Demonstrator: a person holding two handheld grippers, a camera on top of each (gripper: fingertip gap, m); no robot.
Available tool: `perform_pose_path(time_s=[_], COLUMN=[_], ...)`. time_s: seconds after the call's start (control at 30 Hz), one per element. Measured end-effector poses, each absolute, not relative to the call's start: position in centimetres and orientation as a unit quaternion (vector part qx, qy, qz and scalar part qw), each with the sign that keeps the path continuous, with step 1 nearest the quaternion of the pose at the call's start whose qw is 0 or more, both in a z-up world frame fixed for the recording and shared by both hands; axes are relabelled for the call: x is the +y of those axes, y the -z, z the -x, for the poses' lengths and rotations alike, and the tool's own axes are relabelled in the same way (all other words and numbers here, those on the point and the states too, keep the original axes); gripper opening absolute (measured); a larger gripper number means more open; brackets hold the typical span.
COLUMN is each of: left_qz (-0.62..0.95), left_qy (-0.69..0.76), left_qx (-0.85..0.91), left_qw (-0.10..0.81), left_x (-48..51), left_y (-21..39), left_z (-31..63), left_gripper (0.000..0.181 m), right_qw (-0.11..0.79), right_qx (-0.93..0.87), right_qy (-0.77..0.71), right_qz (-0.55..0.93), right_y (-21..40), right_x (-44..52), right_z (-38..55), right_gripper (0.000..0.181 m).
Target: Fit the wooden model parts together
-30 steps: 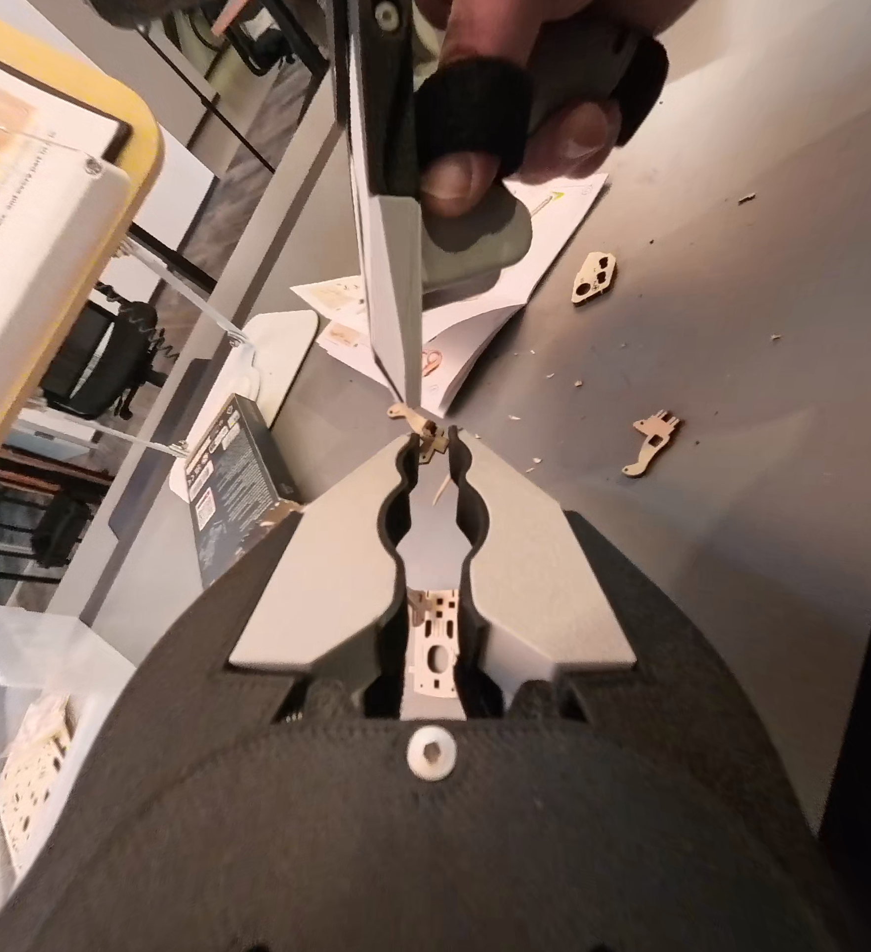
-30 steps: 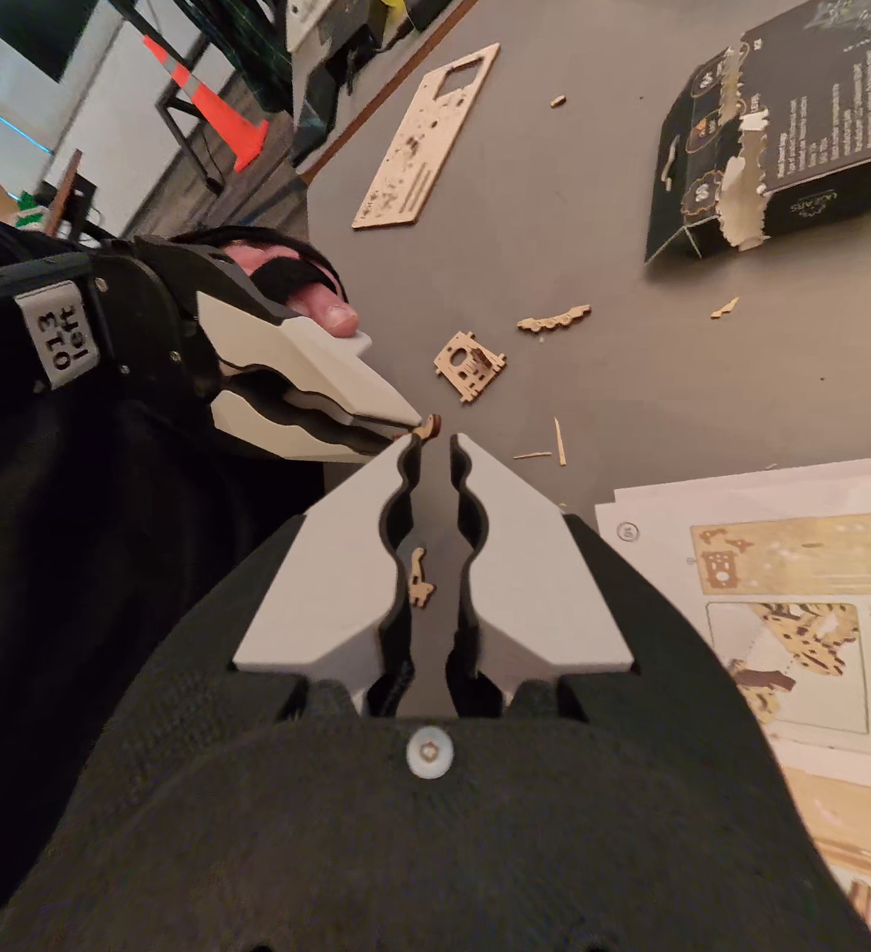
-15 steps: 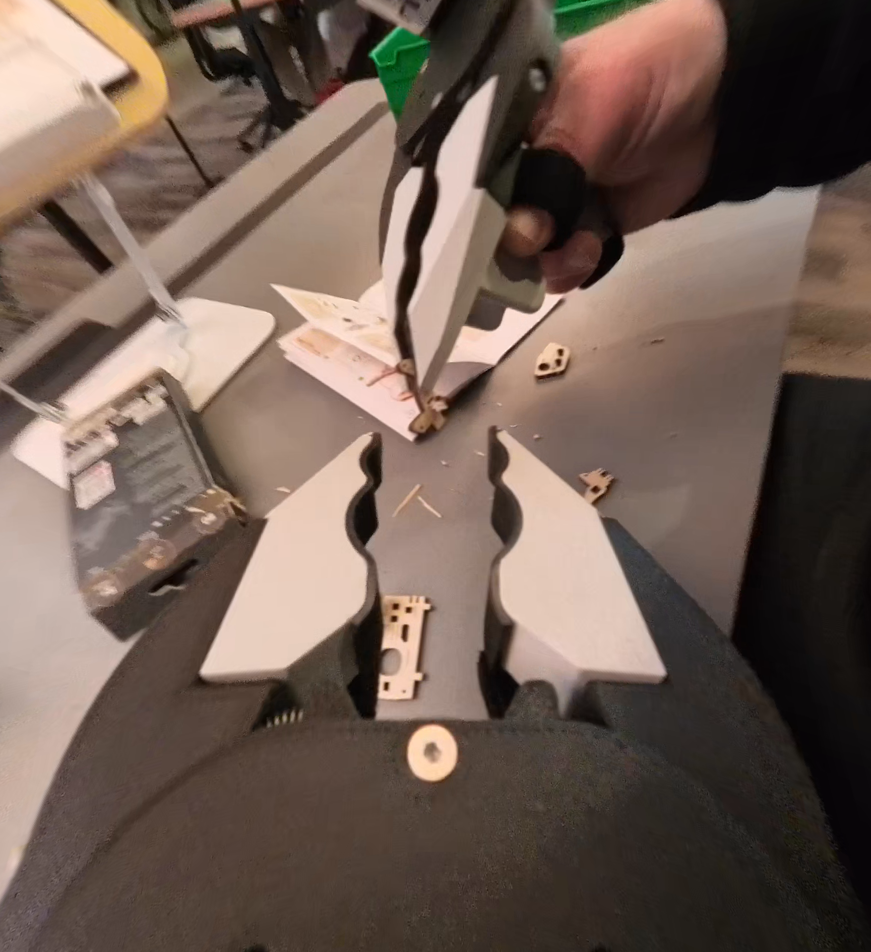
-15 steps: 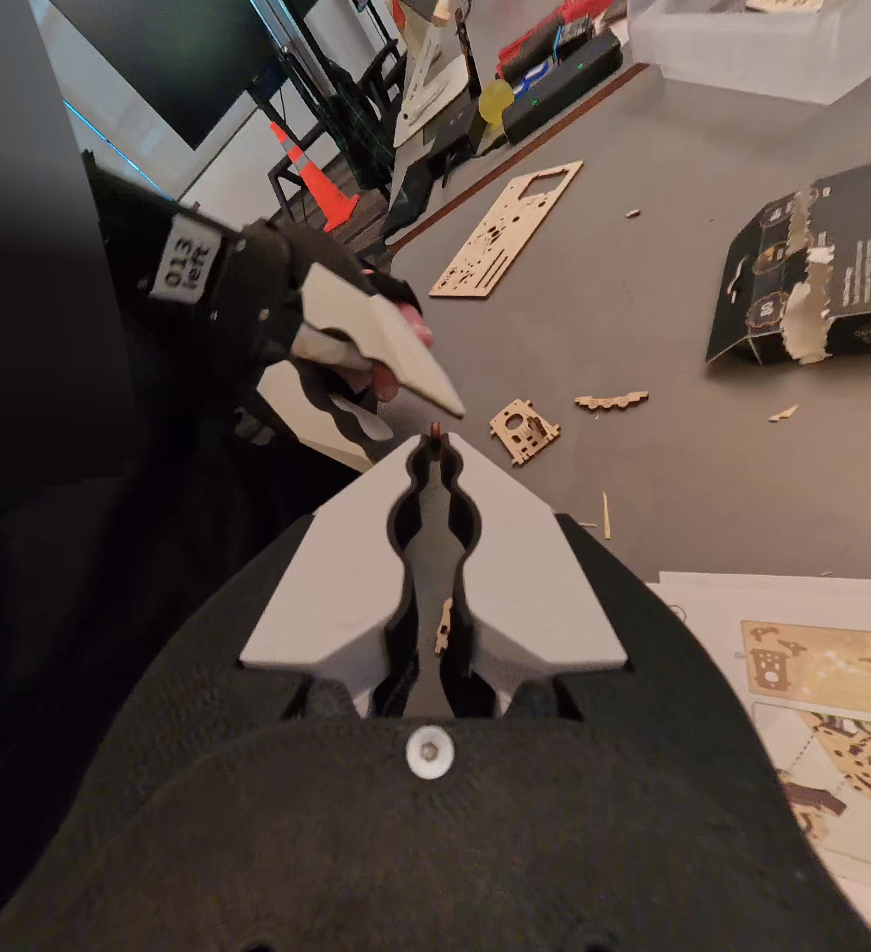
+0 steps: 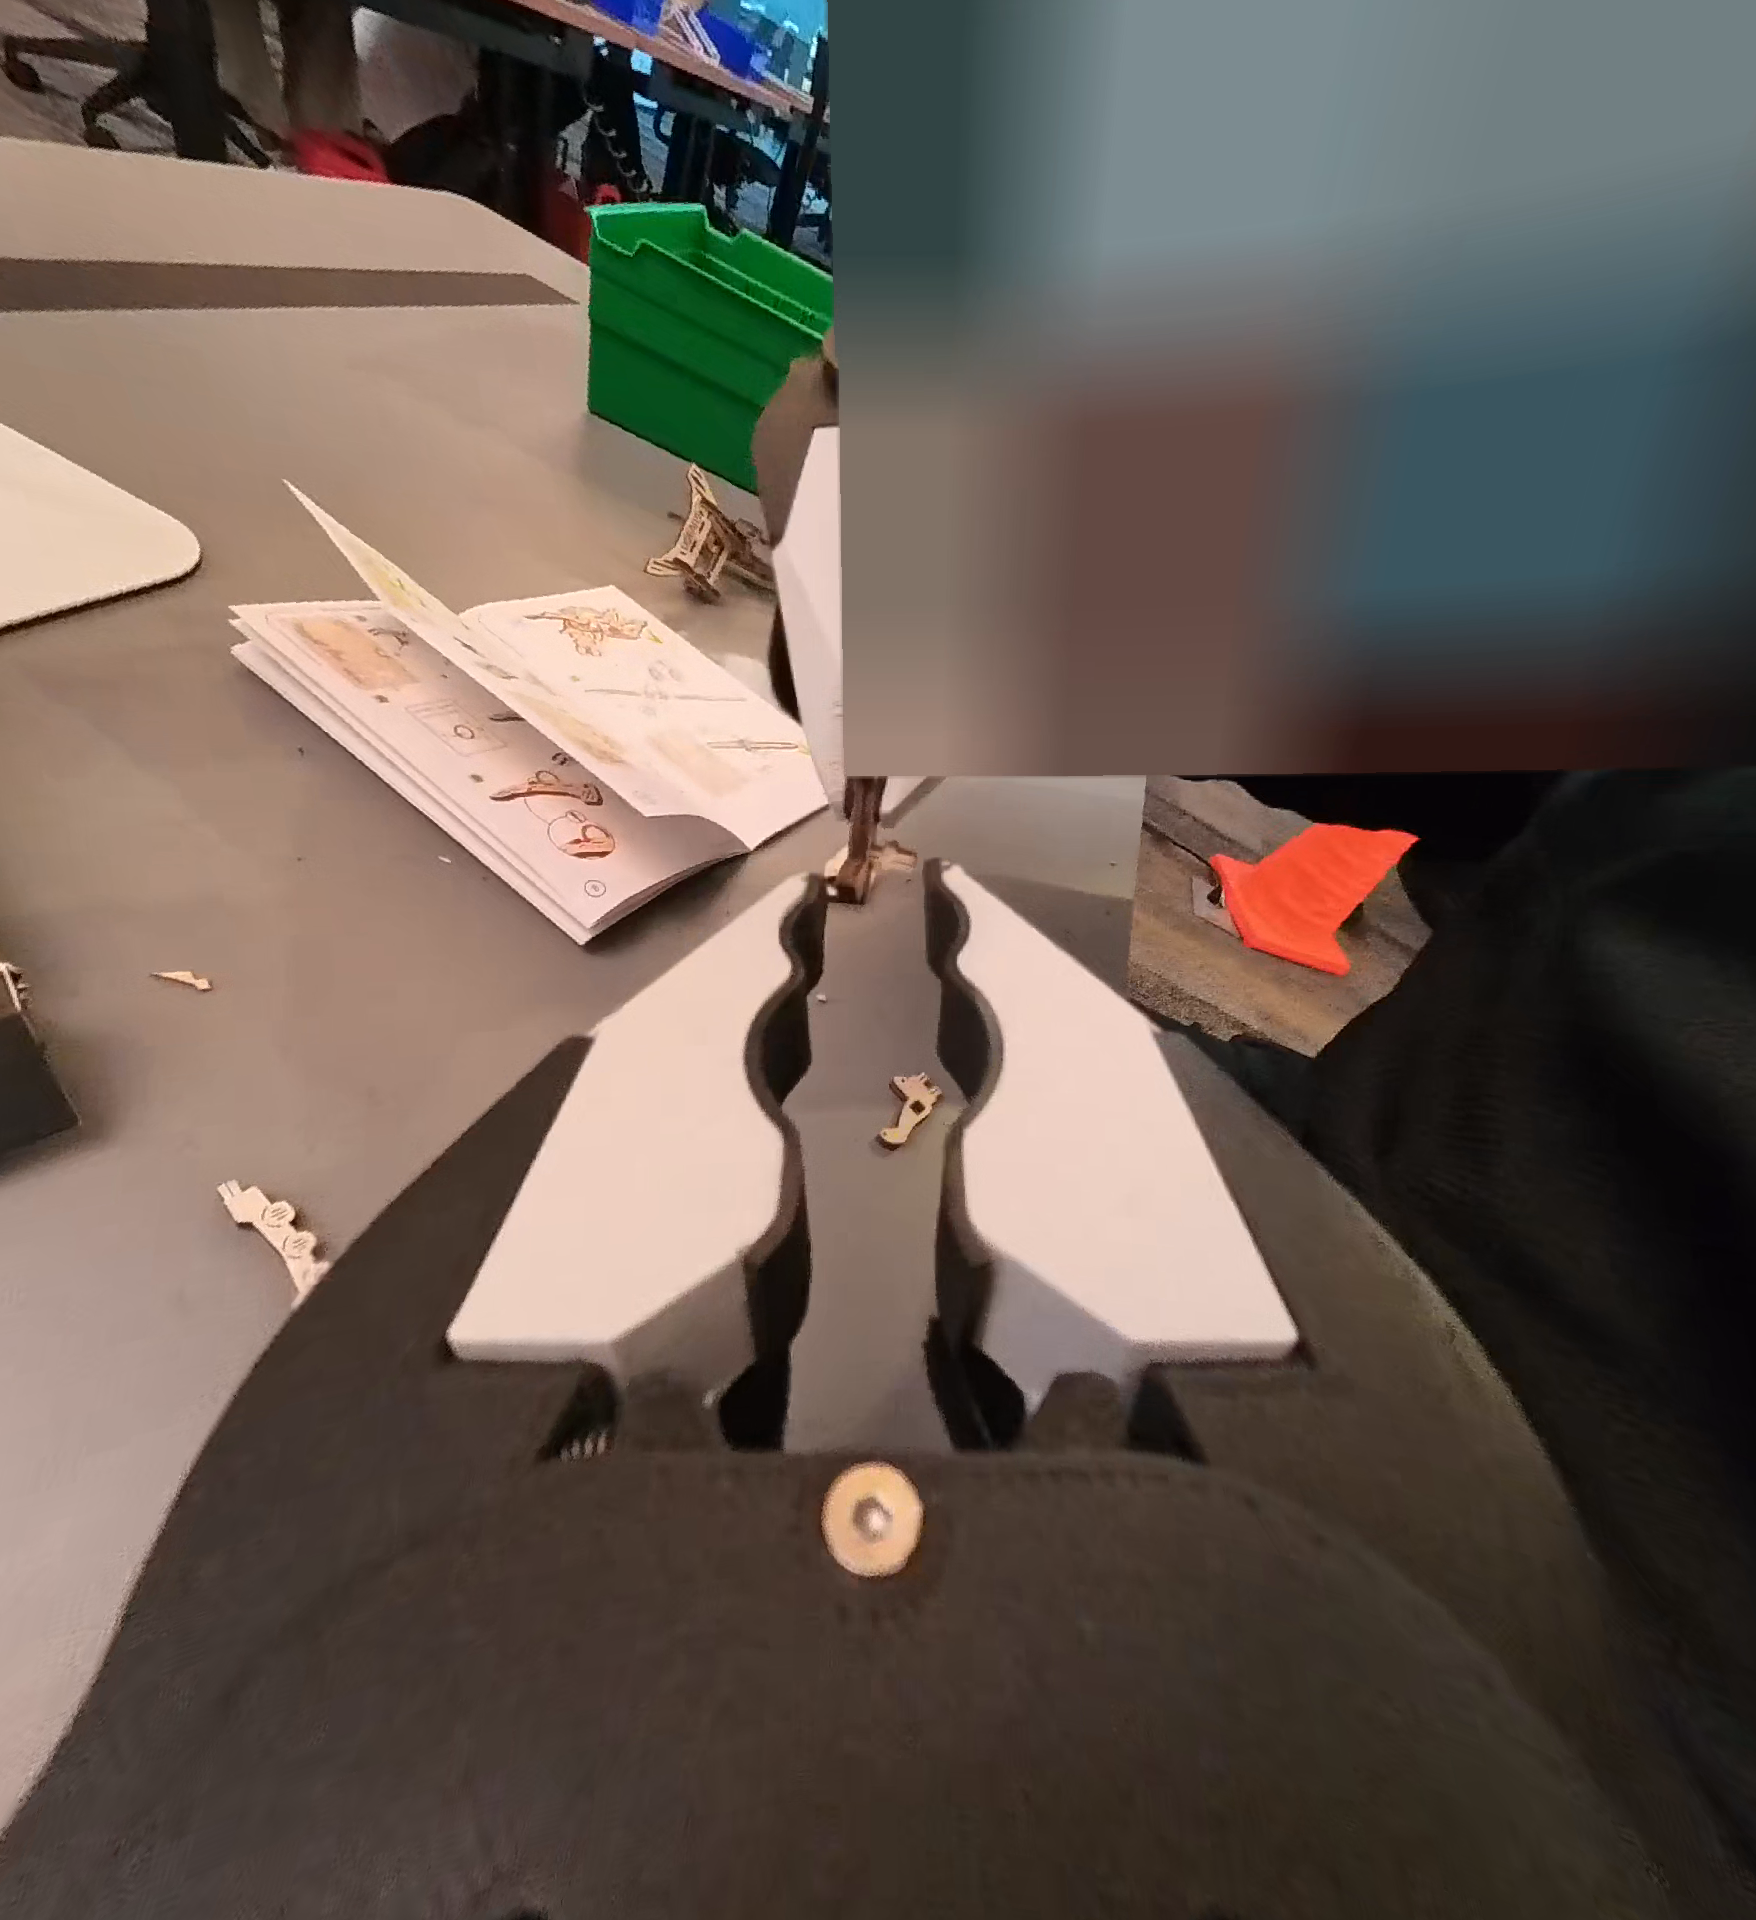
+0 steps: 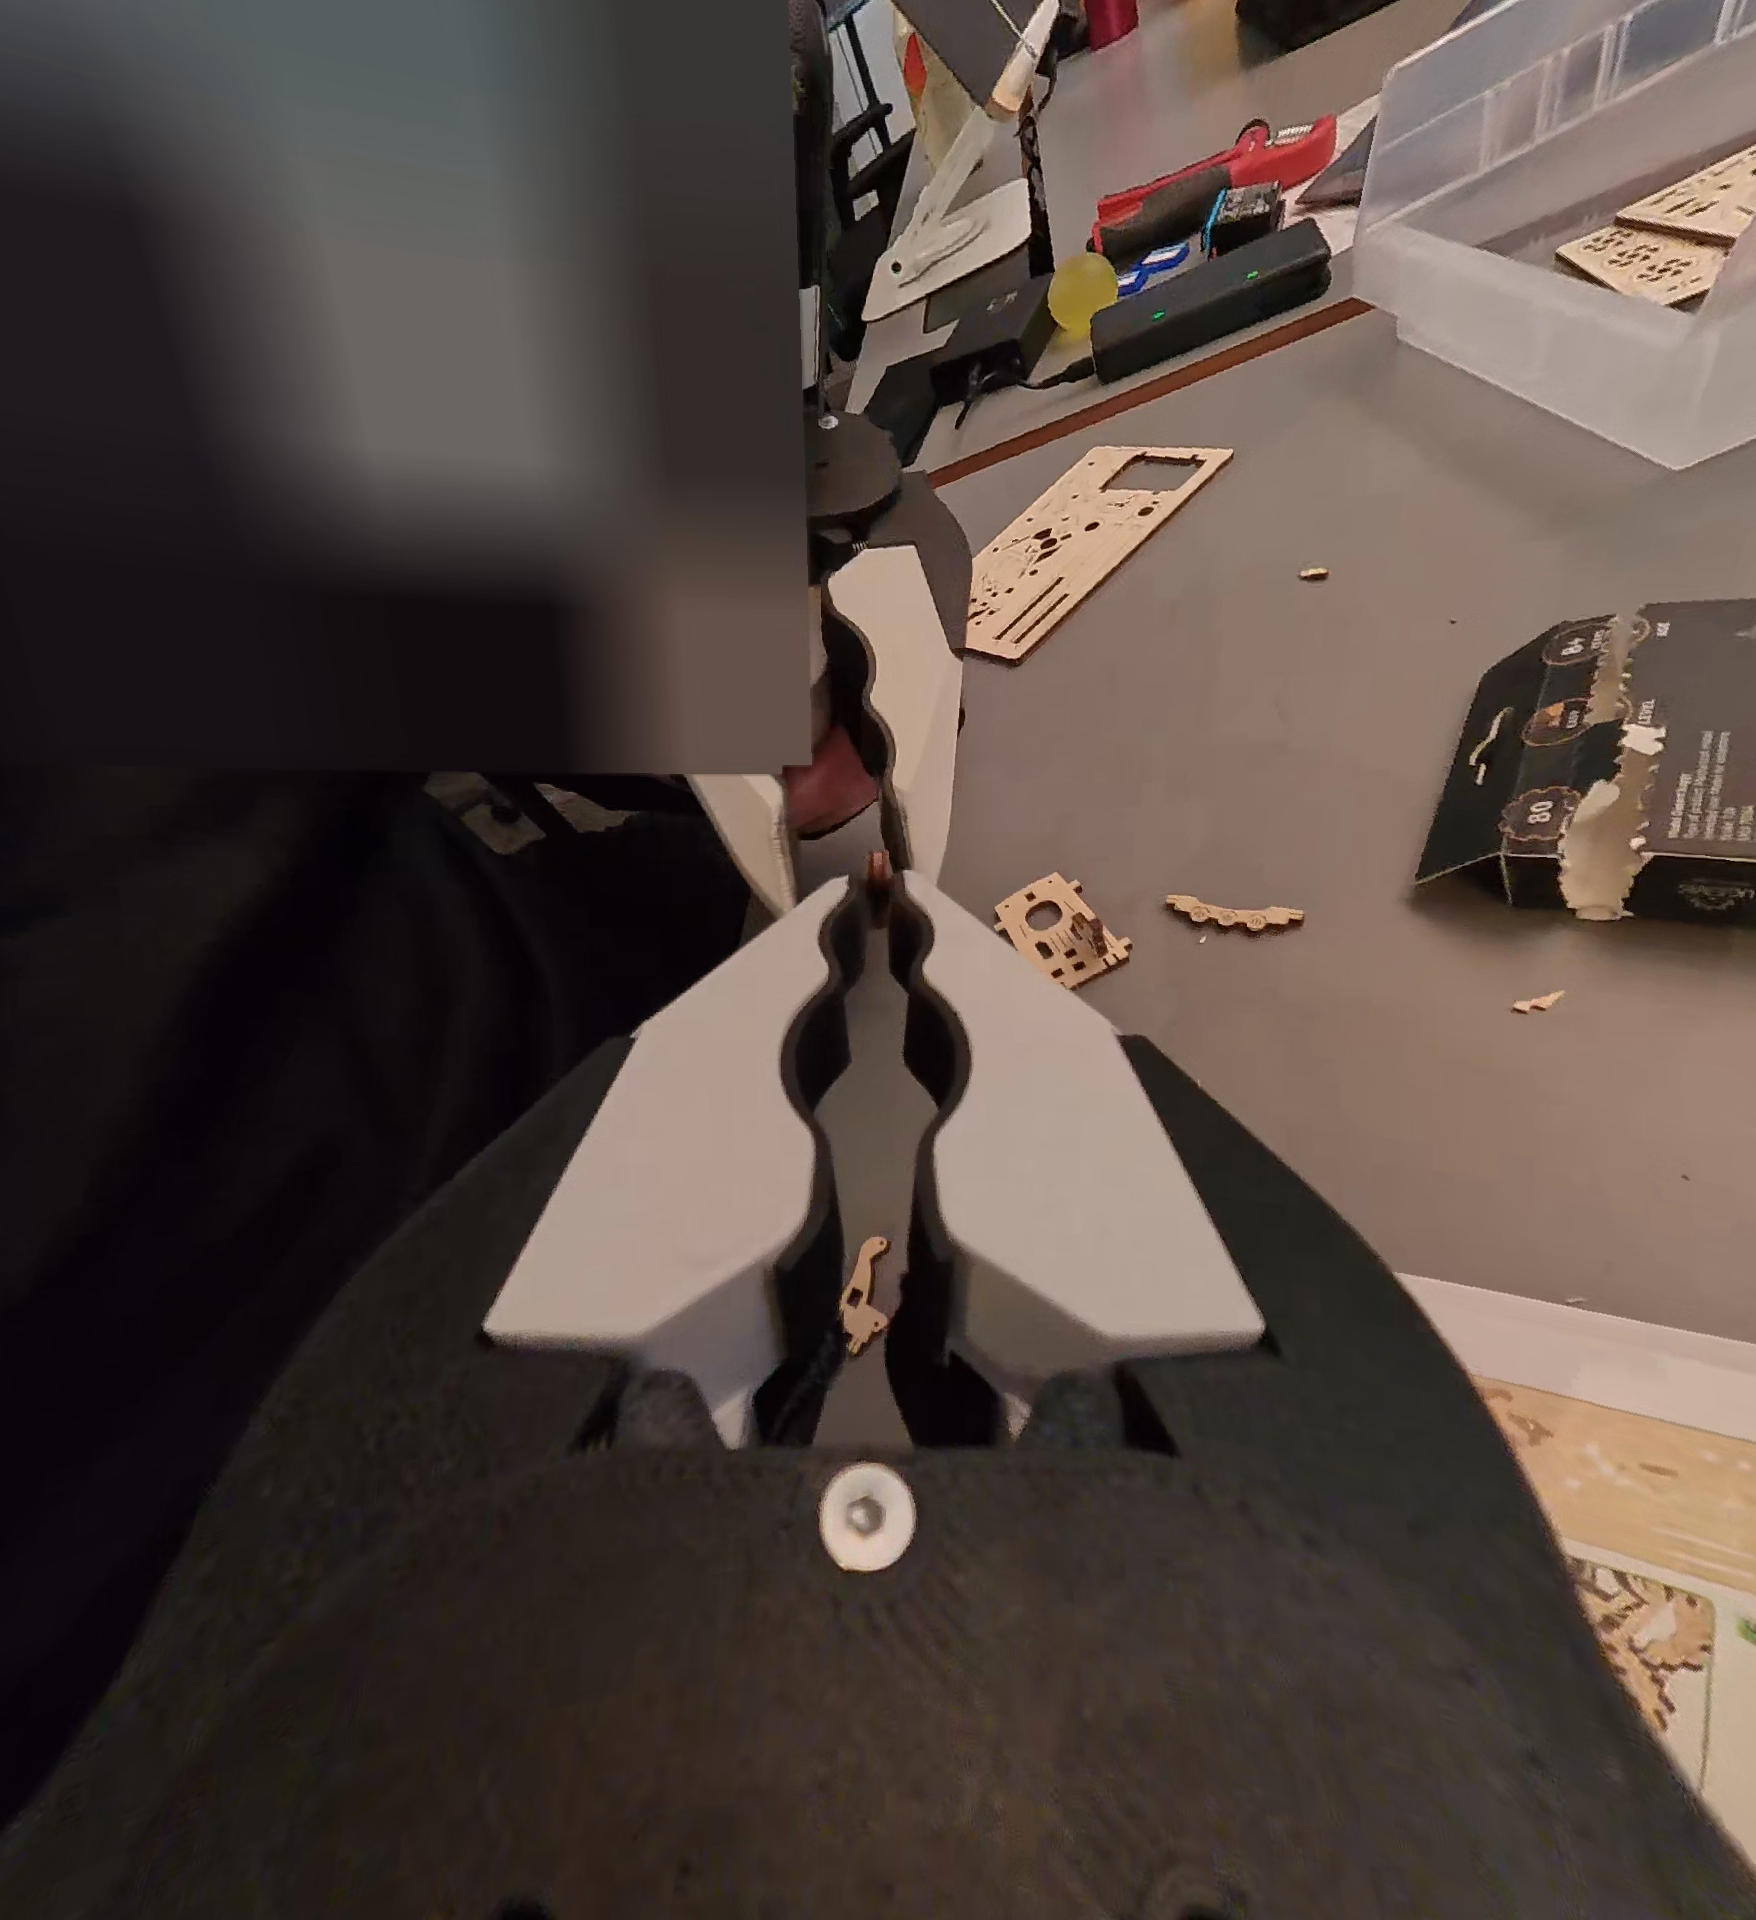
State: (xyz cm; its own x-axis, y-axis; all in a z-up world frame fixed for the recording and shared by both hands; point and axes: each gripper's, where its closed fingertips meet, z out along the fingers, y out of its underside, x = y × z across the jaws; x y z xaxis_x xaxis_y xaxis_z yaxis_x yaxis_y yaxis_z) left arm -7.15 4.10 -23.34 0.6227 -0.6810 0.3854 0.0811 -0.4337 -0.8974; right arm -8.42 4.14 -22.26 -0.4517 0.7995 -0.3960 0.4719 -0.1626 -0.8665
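The right tool (image 6: 876, 902) is pinched tight on a thin, laser-cut wooden piece (image 6: 876, 896), held up at its tips so the left tool (image 5: 874, 894), fingers apart, can meet it (to steady the joint, I'd guess). More flat plywood bits lie scattered on the matte grey table (image 6: 1269, 748), beside an open booklet (image 5: 541, 727).
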Motion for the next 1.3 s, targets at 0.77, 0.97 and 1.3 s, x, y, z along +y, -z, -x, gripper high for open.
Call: perform_pose_path(time_s=[0.77, 0.97, 1.3], left_qz=[0.843, 0.869, 0.873], left_qy=[0.177, 0.158, 0.149], left_qx=[0.226, 0.233, 0.258], left_qw=[0.455, 0.407, 0.385], left_x=[2.3, 2.7, 3.5], left_y=[28.5, 32.2, 34.0], left_z=[12.9, 13.4, 13.4], left_gripper=[0.048, 0.059, 0.046], right_qw=[0.254, 0.312, 0.339], right_qx=[-0.766, -0.842, -0.862], right_qy=[-0.422, -0.292, -0.256], right_qz=[0.412, 0.328, 0.277], right_y=[25.9, 29.6, 31.7], right_x=[2.4, 2.3, 2.6], right_z=[10.3, 11.9, 13.6], right_gripper=[0.000, 0.000, 0.001])
